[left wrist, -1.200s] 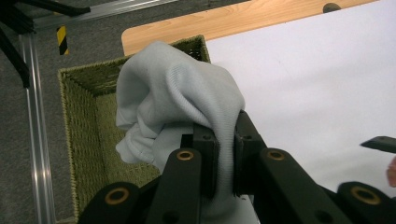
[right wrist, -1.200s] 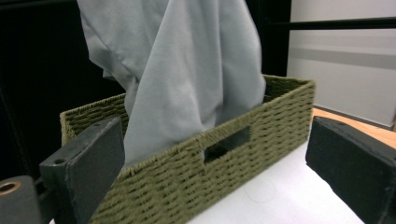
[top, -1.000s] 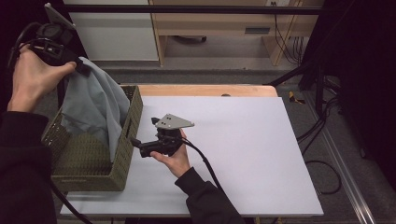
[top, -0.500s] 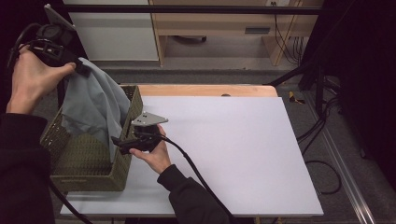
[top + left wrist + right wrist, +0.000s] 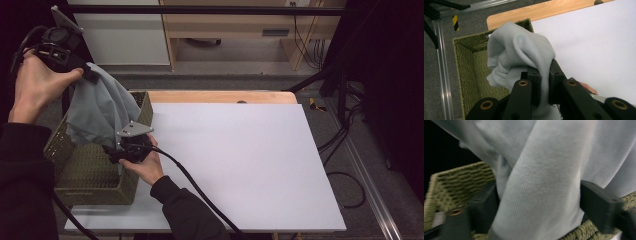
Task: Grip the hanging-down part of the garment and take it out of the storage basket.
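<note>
Left tool (image 5: 92,77): raised at far left, jaws clamped tight on grey cloth (image 5: 100,110). Right tool (image 5: 114,152): low over the basket, jaws spread wide, a fold of the cloth between them. Cloth hangs into green woven basket (image 5: 90,172) at the left edge of white surface (image 5: 250,160).

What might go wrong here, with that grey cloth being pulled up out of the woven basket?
1. The left gripper pinches only a thin fold of the grey cloth, so the cloth may slip free.
2. The right gripper has its jaws open around a hanging fold right at the woven basket rim; closing there might snag the weave.
3. Cloth still trails into the basket, so lifting higher could drag or tip it.
</note>
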